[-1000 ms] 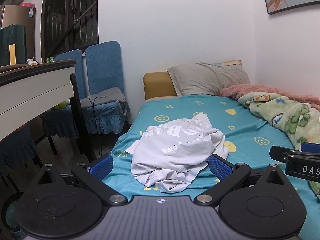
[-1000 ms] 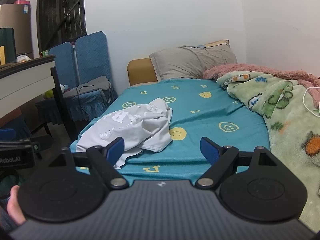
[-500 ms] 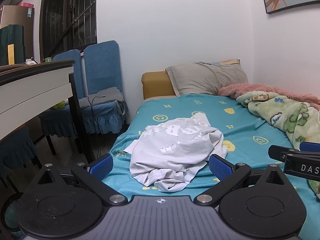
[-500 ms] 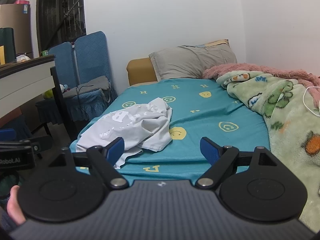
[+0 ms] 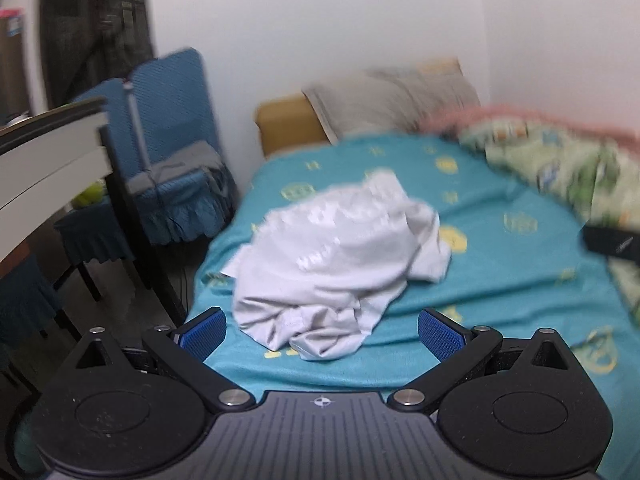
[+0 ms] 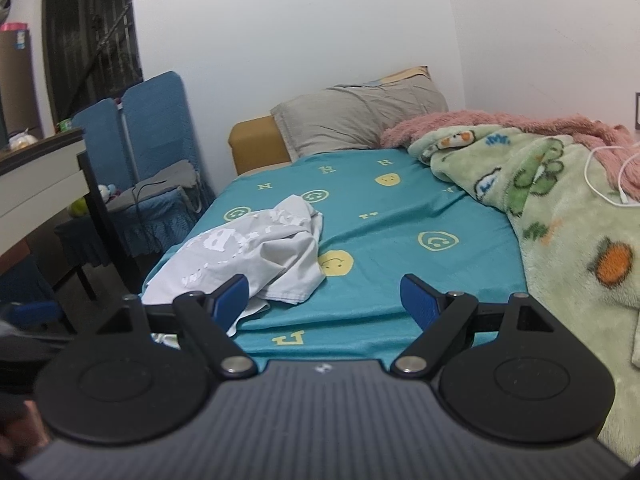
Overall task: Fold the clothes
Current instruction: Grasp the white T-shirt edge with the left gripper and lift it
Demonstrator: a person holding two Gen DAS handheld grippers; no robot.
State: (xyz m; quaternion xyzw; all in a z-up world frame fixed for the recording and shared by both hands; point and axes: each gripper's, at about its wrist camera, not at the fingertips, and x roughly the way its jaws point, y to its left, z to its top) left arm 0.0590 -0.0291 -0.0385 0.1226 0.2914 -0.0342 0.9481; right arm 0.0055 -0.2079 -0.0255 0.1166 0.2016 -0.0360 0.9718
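A crumpled white T-shirt with white lettering (image 5: 340, 260) lies on the near left part of the teal bed sheet (image 5: 500, 280). It also shows in the right wrist view (image 6: 248, 256), left of centre. My left gripper (image 5: 320, 332) is open and empty, its blue pads just short of the shirt's near edge. My right gripper (image 6: 324, 300) is open and empty above the bed's near edge, to the right of the shirt. The left wrist view is blurred by motion.
A green cartoon blanket (image 6: 560, 220) over a pink one (image 6: 500, 124) covers the bed's right side. A grey pillow (image 6: 360, 120) lies at the head. Blue chairs (image 6: 156, 152) and a white desk (image 6: 36, 184) stand left of the bed.
My left gripper has moved forward and tilted down toward the shirt, which now looks larger and nearer. My right gripper has edged slightly closer to the bed. Both stay open.
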